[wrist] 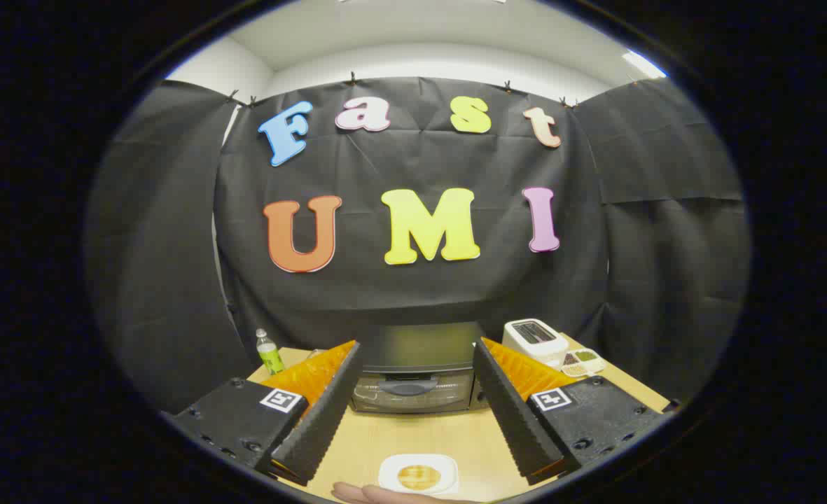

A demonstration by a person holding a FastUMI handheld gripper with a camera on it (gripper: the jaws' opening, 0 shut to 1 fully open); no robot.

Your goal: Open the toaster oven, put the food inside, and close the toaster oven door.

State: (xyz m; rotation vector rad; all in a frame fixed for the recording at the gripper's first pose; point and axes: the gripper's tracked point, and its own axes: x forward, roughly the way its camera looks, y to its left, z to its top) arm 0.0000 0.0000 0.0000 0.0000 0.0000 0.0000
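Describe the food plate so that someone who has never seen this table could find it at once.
Start at the toaster oven at the back of the wooden table, its door shut. Come forward between the open gripper fingers to the near edge, where a small white plate sits by a hand. It alone carries a round golden-brown food item.

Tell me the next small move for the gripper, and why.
Probably ease the gripper forward toward the handle on the toaster oven door. The door looks closed, the fingers stand open and empty, and the food on the white plate sits untouched on the table between them.
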